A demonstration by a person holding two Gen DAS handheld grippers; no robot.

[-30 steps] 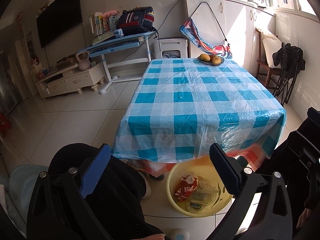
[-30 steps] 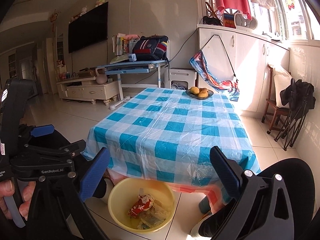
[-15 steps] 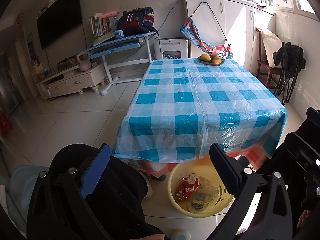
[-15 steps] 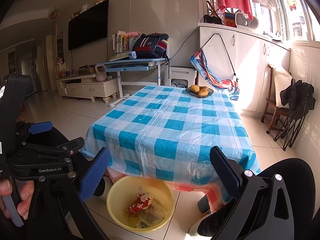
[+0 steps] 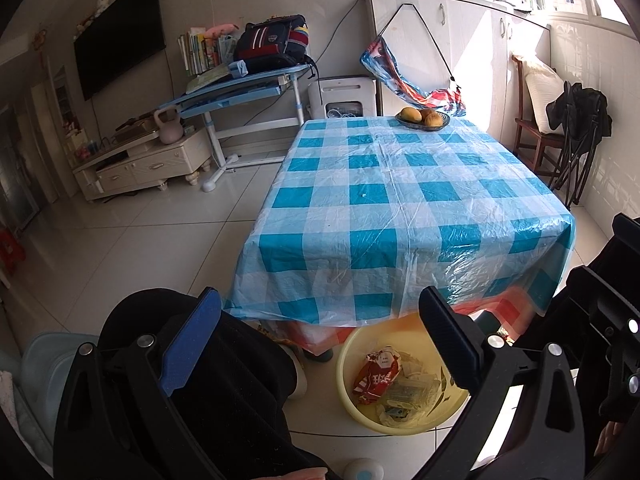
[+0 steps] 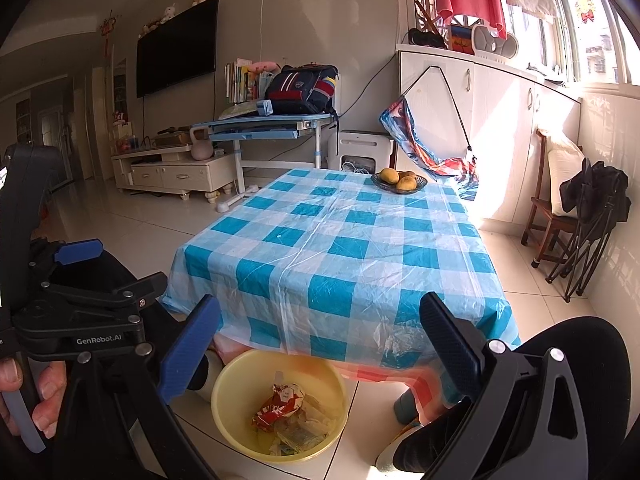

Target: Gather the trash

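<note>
Sunlit living room with white tiled floor [image 5: 132, 240]

A tabletop [image 5: 404, 184] under a blue-checked plastic cloth fills the middle; a wall-mounted television [image 6: 176, 44] hangs over a cream low cabinet [image 6: 172, 170], beside a blue desk [image 6: 264, 126] (loaded with books and a backpack). White cupboards [image 6: 500, 120] stand below bright windows [image 6: 576, 20]; a wooden chair [image 6: 550, 216] stands alongside.

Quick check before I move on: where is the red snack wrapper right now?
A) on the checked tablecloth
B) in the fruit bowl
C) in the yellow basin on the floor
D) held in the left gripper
C: the red snack wrapper lies inside the yellow basin on the floor at the table's near edge, and the left gripper and right gripper are both open and empty.
</note>
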